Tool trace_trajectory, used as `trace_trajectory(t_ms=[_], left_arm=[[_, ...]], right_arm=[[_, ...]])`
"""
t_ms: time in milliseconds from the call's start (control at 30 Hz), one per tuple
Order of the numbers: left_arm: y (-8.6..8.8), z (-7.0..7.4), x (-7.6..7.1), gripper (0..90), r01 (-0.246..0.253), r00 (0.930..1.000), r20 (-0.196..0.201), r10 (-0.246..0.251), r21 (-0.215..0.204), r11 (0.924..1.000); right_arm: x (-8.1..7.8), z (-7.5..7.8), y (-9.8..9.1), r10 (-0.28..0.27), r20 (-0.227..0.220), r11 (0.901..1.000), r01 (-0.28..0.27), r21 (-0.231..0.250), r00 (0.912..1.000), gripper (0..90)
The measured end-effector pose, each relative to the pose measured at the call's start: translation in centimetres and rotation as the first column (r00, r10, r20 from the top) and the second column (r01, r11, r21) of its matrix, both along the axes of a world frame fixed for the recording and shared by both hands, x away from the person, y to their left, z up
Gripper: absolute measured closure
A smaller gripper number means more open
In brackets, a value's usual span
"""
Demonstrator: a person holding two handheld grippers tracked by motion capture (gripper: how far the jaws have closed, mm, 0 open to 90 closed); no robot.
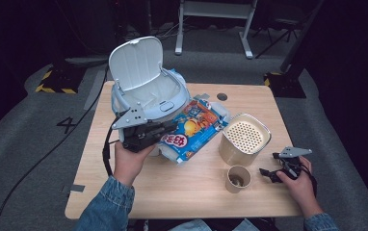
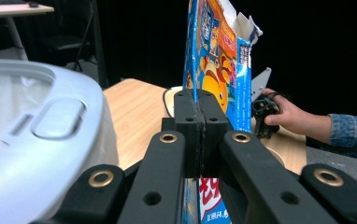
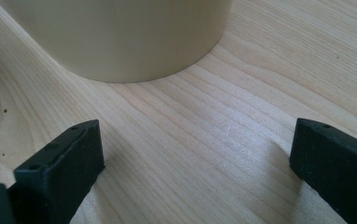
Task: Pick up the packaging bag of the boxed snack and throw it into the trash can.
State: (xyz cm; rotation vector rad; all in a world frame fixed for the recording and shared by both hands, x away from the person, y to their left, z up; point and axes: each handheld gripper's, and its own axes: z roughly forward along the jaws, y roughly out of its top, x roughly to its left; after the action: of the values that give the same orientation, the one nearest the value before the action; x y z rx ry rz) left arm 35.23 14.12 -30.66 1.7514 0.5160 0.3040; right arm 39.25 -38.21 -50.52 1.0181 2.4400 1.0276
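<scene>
A blue and orange snack box (image 1: 195, 129) hangs tilted above the table, between the bin and the beige container. My left gripper (image 1: 165, 129) is shut on its lower left edge. In the left gripper view the jaws (image 2: 199, 100) pinch the cardboard, and the box (image 2: 218, 60) stands up beyond them with its torn top flap open. My right gripper (image 1: 269, 164) rests on the table at the right, open with nothing between its jaws. In the right gripper view its wide-apart jaws (image 3: 195, 144) face a beige rounded wall (image 3: 120, 37) a short way off.
A white and pale blue bin (image 1: 146, 89) with its lid up stands at the table's back left, close beside the left gripper (image 2: 36, 135). A beige perforated container (image 1: 244, 139) and a paper cup (image 1: 238, 179) stand right of centre on the wooden table (image 1: 172, 192).
</scene>
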Motion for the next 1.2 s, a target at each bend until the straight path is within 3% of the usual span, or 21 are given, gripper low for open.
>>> trace_trajectory(t_ms=[200, 367, 533, 933, 1200], left_arm=[[0.6, 1.2, 0.2, 89.1, -0.027, 0.9994, 0.019, 0.028, -0.019, 0.9995], [1.0, 2.4, 0.6, 89.1, -0.037, 0.999, 0.027, 0.037, -0.011, 0.9993], [1.4, 4.2, 0.9, 89.1, -0.065, 0.9961, 0.06, 0.065, -0.002, 0.9979], [2.2, 6.8, 2.8, 89.1, -0.128, 0.9871, 0.09, 0.132, -0.05, 0.9905], [2.3, 8.1, 3.8, 89.2, -0.149, 0.984, 0.084, 0.157, -0.09, 0.9847]], right_arm=[[0.0, 0.0, 0.0, 0.0, 0.001, 1.0, 0.0, 0.0, 1.0, 2.9], [0.0, 0.0, 0.0, -0.001, 0.002, 1.0, 0.001, -0.001, 1.0, 2.9], [0.0, 0.0, 0.0, -0.001, 0.002, 1.0, 0.001, 0.0, 1.0, 2.8], [0.0, 0.0, 0.0, -0.002, 0.002, 1.0, 0.002, -0.001, 1.0, 2.8], [0.0, 0.0, 0.0, -0.002, 0.002, 1.0, 0.002, -0.001, 1.0, 2.8]])
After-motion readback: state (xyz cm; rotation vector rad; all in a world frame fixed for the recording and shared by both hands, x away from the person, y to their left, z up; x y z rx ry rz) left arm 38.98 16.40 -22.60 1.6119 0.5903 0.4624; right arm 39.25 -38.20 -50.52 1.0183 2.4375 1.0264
